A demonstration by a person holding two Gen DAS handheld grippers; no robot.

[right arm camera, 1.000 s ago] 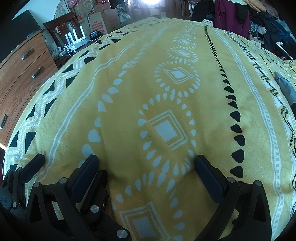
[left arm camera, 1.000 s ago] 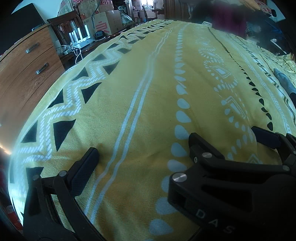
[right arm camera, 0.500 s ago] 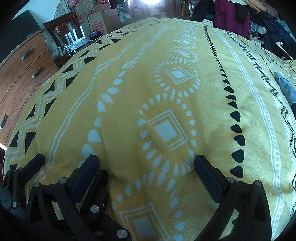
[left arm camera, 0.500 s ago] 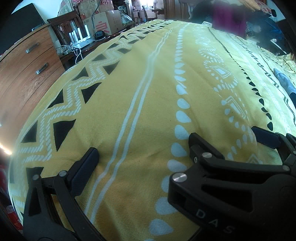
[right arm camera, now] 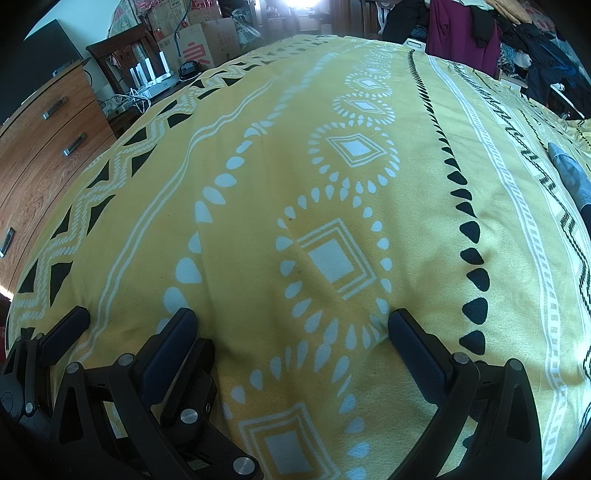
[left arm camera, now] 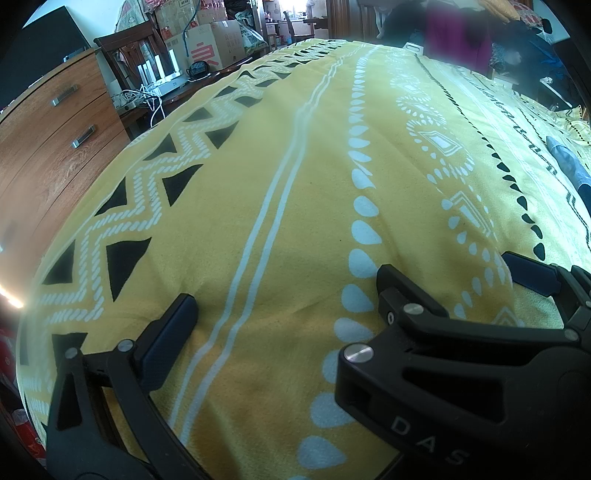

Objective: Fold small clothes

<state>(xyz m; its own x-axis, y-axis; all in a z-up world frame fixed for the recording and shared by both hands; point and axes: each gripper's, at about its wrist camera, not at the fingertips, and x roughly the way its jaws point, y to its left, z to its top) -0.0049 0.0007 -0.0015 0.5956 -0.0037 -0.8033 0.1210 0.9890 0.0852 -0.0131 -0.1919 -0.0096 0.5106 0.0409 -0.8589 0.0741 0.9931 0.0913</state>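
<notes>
Both grippers are sitting side by side near the front edge of the bed, low over a yellow patterned blanket [right arm camera: 258, 155] that's covering the whole thing. The left gripper [left arm camera: 284, 295] is spread wide with nothing between its fingers, and the right gripper [right arm camera: 291, 325] is doing the same: wide apart, not gripping anything, just pointing out over bare blanket. In the right wrist view the left gripper is showing up right beside the right one at the lower left, so they're parked close together, which to me reads like a ready pose before going after something. The only thing looking like small clothes is a grey-blue garment [right arm camera: 572, 177] lying way over by the right edge of the bed, partly cut off by the frame, so I can't tell what kind of piece it is or how it's lying. It's well apart from both grippers. My guess is the folding isn't started yet and the next move is reaching right to grab that piece and drag it onto the open middle of the blanket, where there's room to flatten it. Off the left edge there's a wooden dresser [left arm camera: 48, 155] and some cardboard boxes [left arm camera: 210, 44], and clothes hanging [right arm camera: 461, 33] past the far edge, none of it getting in the way.
</notes>
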